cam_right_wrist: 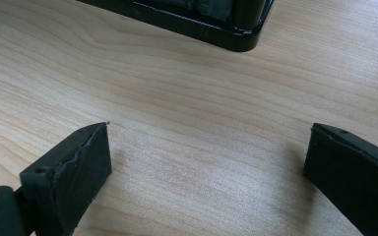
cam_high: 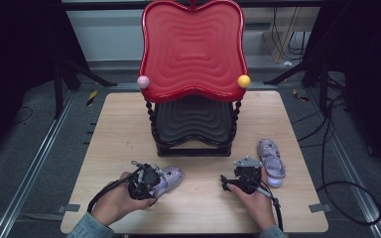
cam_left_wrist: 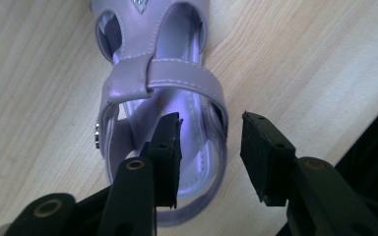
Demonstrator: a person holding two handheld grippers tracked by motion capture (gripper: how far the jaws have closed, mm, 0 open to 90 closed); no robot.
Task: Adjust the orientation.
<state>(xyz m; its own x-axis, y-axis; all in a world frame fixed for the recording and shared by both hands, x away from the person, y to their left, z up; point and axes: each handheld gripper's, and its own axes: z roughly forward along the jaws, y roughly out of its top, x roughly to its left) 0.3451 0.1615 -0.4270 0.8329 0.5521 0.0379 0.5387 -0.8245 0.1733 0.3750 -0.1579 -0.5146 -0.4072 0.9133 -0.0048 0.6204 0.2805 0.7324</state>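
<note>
I have the left gripper [cam_left_wrist: 210,157] down over the heel of the lilac sandal [cam_left_wrist: 162,93] lying at the table's [cam_high: 119,129] near left, one jaw inside the shoe, the other outside its side wall, not yet pinching. I'd seat the pads deeper on that wall before squeezing (straps flex). My right gripper [cam_right_wrist: 206,177] waits released over bare wood, the second sandal [cam_high: 272,161] just beside it.

Bench [cam_high: 129,129]: two-tier stand [cam_high: 193,89] far centre; one sandal [cam_high: 167,179] near left, second sandal [cam_high: 272,162] near right, well apart.
</note>
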